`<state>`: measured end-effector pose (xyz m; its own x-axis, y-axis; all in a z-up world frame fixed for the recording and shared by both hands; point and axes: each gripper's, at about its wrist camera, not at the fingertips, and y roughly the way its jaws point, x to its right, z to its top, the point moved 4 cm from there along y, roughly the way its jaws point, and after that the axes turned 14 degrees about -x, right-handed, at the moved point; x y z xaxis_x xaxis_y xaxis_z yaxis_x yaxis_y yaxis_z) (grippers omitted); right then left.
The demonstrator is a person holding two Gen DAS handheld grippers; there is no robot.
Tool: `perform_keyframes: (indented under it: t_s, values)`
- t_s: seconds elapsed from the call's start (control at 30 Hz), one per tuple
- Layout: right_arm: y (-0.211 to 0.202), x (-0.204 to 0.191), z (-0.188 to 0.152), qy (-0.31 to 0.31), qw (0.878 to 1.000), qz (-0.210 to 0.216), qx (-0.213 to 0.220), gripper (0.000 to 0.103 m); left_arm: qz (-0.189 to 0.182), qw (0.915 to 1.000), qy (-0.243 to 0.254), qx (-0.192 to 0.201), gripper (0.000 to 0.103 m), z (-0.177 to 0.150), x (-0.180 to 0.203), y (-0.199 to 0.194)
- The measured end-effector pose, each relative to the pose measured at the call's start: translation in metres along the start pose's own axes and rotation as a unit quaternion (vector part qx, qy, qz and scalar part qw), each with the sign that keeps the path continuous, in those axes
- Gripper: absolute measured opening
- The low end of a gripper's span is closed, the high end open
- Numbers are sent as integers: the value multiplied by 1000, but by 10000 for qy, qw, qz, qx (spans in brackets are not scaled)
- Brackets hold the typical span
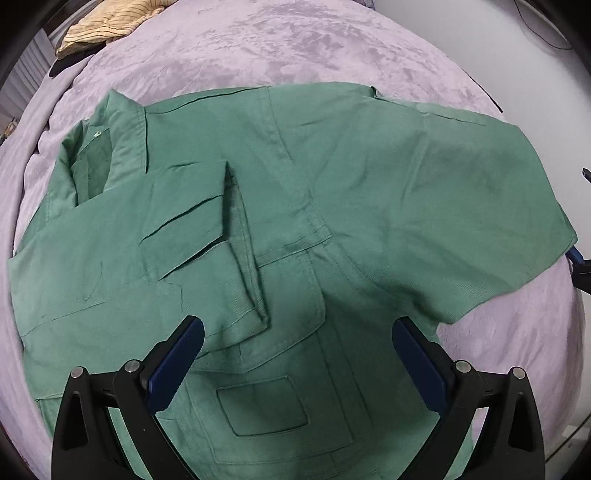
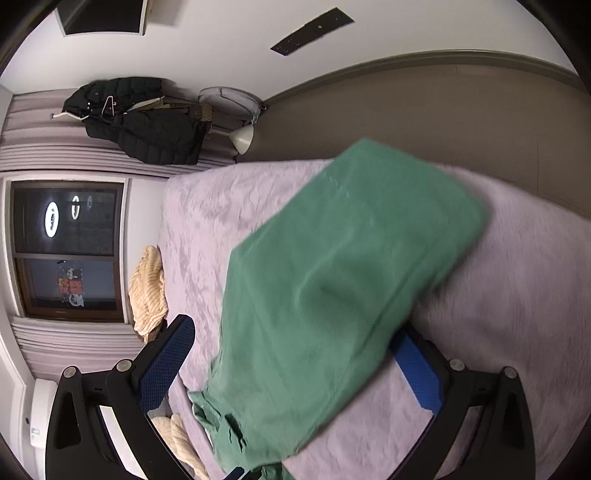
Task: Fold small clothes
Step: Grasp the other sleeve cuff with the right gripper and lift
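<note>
A green shirt (image 1: 295,206) lies spread on the lilac bedcover (image 1: 295,48), collar at the left, one sleeve folded across the front, a chest pocket near the bottom. My left gripper (image 1: 295,350) hovers open above the pocket area, holding nothing. In the right wrist view the green shirt (image 2: 332,277) shows blurred, with a sleeve or side stretching away over the bedcover (image 2: 498,314). My right gripper (image 2: 295,354) is open; the cloth passes between its fingers and over the right fingertip (image 2: 417,365).
A yellow striped garment (image 1: 107,22) lies at the bed's far left corner; it also shows in the right wrist view (image 2: 147,291). A dark jacket (image 2: 140,122), a lamp (image 2: 242,136), a window (image 2: 66,251) and a brown headboard (image 2: 406,110) border the bed.
</note>
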<state>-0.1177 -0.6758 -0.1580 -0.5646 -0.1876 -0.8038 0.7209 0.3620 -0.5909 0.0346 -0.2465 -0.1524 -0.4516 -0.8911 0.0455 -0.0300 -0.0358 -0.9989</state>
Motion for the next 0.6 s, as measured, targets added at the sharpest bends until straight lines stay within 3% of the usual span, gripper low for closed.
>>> perform_keyframes:
  t_s: [0.17,0.2,0.23,0.27,0.3,0.33,0.43,0.6]
  values:
    - [-6,10,20,297,9982,492,160,103,36,9998,-109,141,102,15,3,1]
    - [-7,13,22,403,9972,601,179,95,69,9997,-141,159,102,18,2,2]
    - [-7,17,23,497,9961,703,197,85,109,9996,-199,174,102,19,1,3]
    - [-6,22,24,634,9945,822,155,49,117,9995,-238,166,102,20,-1,4]
    - [-1,24,25,754,9930,902,63,20,120,9995,-272,128,102,20,-2,7]
    - [2,27,26,845,9909,1046,-2,13,137,9994,-291,97,102,20,3,9]
    - [-5,20,26,669,9864,1494,114,11,182,9995,-238,64,102,21,13,15]
    - [-14,-25,25,123,9775,2106,86,11,363,9992,147,18,102,16,37,27]
